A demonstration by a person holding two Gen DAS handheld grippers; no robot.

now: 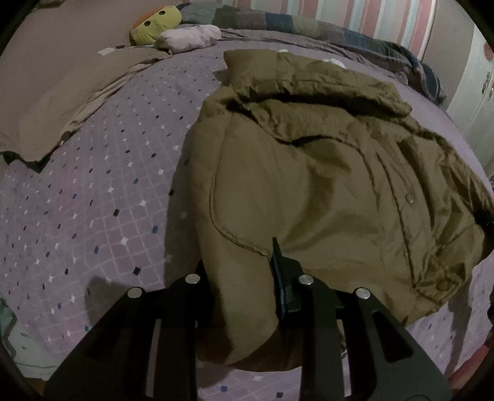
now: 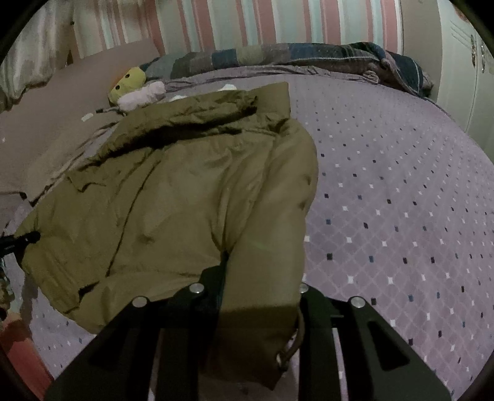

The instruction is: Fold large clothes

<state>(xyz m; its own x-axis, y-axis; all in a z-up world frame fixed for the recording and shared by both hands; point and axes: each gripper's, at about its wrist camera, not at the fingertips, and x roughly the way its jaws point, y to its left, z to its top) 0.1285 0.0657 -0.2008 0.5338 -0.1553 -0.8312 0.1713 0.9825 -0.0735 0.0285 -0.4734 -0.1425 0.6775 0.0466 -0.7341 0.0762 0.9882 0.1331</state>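
A large olive-brown padded jacket (image 1: 324, 172) lies spread on the purple patterned bed, its hood toward the far side. My left gripper (image 1: 240, 271) is shut on the jacket's near left hem or sleeve fold, with thick cloth bunched between the fingers (image 1: 282, 277). In the right wrist view the jacket (image 2: 173, 191) fills the left half. My right gripper (image 2: 262, 283) is shut on the jacket's near right part, and cloth hides the right finger. The left gripper's tip (image 2: 21, 240) shows at the jacket's far left edge.
The purple diamond-pattern bedspread (image 2: 401, 200) stretches wide to the right. A beige pillow (image 1: 61, 101) lies at the left. A yellow-green plush toy (image 1: 154, 24) and a pale bundle (image 1: 191, 38) sit at the head. A patchwork blanket (image 2: 308, 55) lies along the striped wall.
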